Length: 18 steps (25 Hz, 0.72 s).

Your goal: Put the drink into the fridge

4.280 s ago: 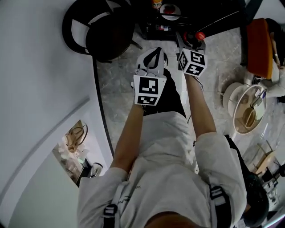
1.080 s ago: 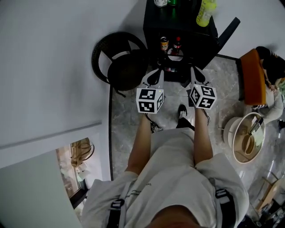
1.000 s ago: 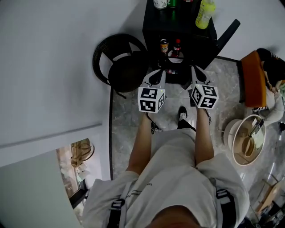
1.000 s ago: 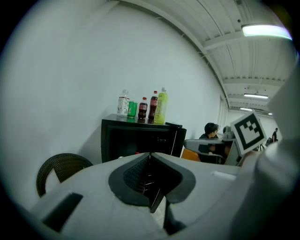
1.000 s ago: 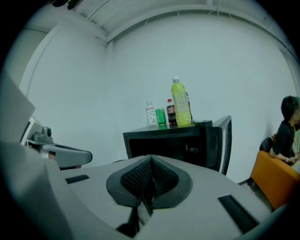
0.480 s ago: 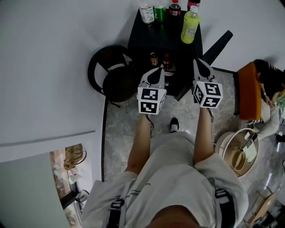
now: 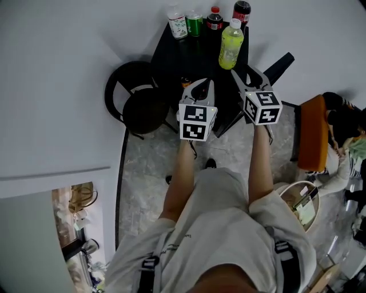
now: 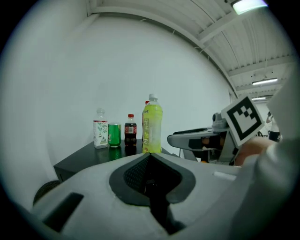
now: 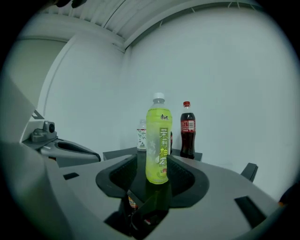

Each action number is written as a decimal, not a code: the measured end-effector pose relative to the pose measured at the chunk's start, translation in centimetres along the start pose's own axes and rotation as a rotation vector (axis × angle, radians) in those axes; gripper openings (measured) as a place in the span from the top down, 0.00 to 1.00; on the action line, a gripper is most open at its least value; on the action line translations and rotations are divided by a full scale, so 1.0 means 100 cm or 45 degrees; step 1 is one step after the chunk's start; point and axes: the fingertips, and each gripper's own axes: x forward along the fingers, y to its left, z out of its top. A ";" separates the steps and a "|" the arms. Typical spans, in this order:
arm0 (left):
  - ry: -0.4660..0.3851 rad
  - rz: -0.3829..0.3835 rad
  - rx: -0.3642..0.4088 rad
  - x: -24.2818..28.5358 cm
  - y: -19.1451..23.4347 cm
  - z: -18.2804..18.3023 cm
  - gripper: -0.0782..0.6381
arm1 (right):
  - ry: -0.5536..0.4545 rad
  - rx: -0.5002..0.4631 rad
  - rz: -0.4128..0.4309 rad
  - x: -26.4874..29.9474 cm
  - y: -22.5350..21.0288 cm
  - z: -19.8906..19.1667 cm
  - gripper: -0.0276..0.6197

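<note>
Several drinks stand on top of the black fridge (image 7: 171, 54): a yellow-green bottle (image 7: 230, 44) (image 9: 158, 140) at the front, two cola bottles (image 7: 215, 18), a green can (image 7: 194, 24) and a clear bottle (image 7: 177, 21). My right gripper (image 7: 244, 73) (image 9: 153, 161) points at the yellow-green bottle. Its jaws have just been opening and hold nothing; the bottle shows through the gap, beyond the fingertips. My left gripper (image 7: 200, 87) (image 8: 150, 158) is shut and empty, level with the fridge top and left of the right one.
The fridge door (image 7: 278, 62) stands open to the right, with small bottles (image 9: 132, 201) inside. A black round chair (image 7: 134, 100) sits left of the fridge. At the right are an orange seat (image 7: 313, 134), a seated person (image 7: 343, 120) and a round white table (image 7: 294, 197).
Both grippers have risen from in front of the open fridge to the level of its top. The right jaws have parted from shut. The drinks on top have come into view.
</note>
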 end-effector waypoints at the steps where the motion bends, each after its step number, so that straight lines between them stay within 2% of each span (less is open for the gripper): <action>1: -0.001 0.002 0.004 0.005 -0.002 0.001 0.88 | 0.001 0.001 0.022 0.005 -0.002 0.001 0.68; 3: 0.004 0.019 0.005 0.012 0.001 0.000 0.88 | 0.002 0.026 0.059 0.018 -0.006 0.004 0.65; 5: 0.012 0.045 -0.012 0.019 0.008 -0.002 0.88 | 0.015 0.050 0.075 0.033 -0.009 0.007 0.59; 9: 0.026 0.083 -0.013 0.030 0.017 -0.002 0.88 | 0.110 0.030 0.068 0.062 -0.016 0.007 0.47; 15: 0.018 0.147 -0.038 0.031 0.038 0.000 0.88 | 0.190 0.010 0.098 0.094 -0.016 0.010 0.45; 18: 0.051 0.175 -0.049 0.026 0.047 -0.014 0.88 | 0.212 0.002 0.048 0.104 -0.014 0.008 0.45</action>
